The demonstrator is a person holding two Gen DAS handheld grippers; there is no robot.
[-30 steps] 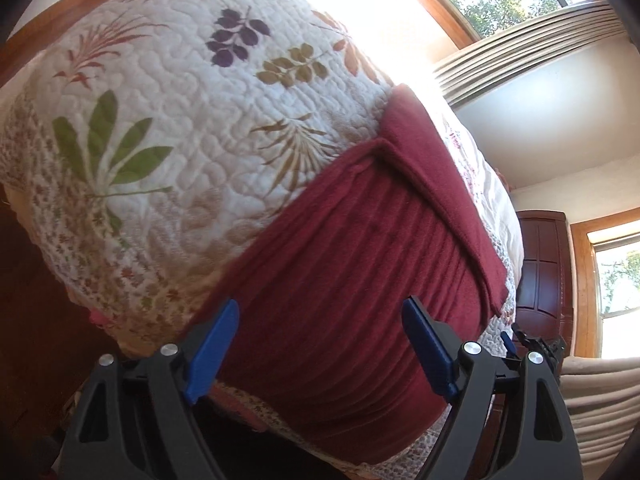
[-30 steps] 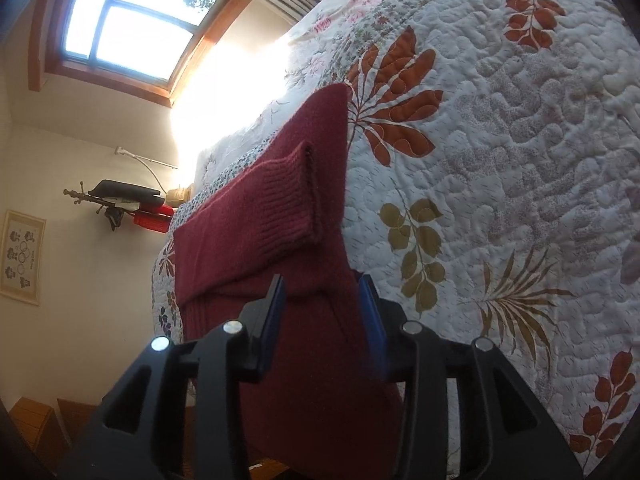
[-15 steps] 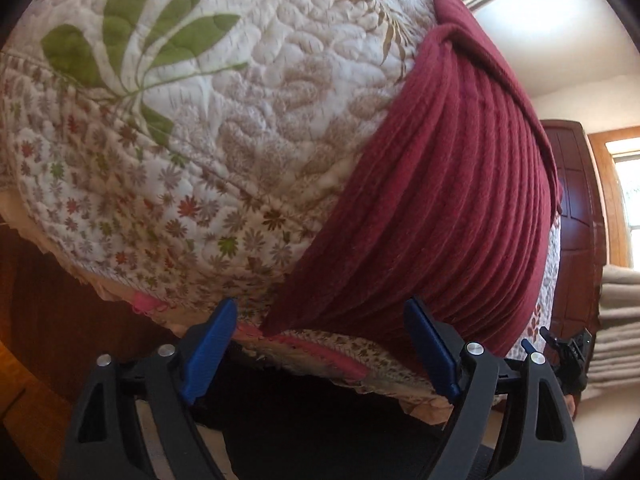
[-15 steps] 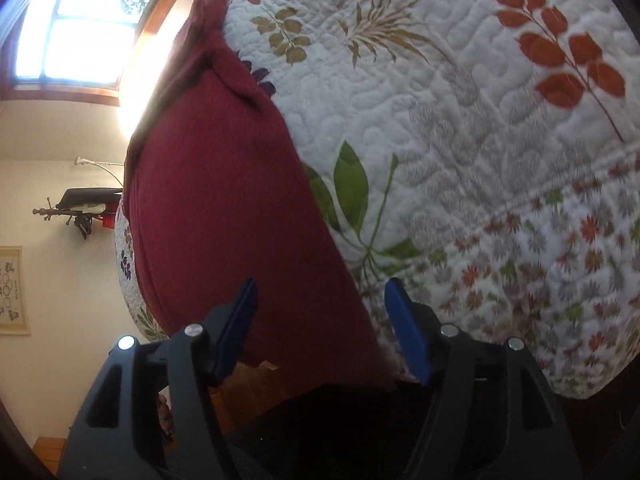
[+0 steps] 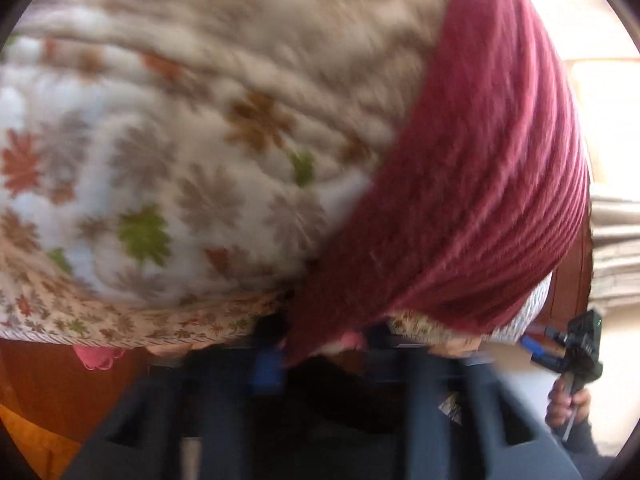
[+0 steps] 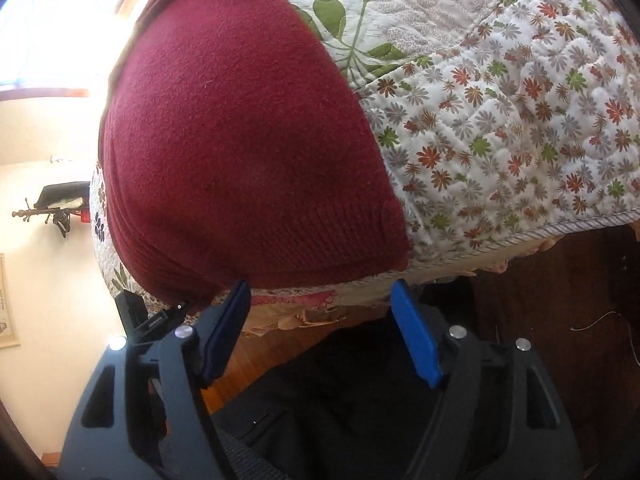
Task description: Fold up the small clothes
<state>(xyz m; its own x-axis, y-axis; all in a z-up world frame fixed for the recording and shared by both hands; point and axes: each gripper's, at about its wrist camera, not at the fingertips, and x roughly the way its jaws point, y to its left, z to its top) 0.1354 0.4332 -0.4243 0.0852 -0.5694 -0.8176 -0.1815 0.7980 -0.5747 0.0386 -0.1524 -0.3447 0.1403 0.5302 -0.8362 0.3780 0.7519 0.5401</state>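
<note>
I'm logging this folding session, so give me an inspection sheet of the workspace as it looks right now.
Surface: quilted floral bedspread, its edge hanging over the bed side.
Job's things: maroon knit sweater lying on the bedspread, ribbed hem at the bed edge.
Clutter: nothing seen on the bed.
Grippers: right gripper open, below the hem, holding nothing; left gripper blurred at the hem, state unclear.
Cables: thin wire on the floor.
Surroundings: wooden floor, bright window, cream wall.
</note>
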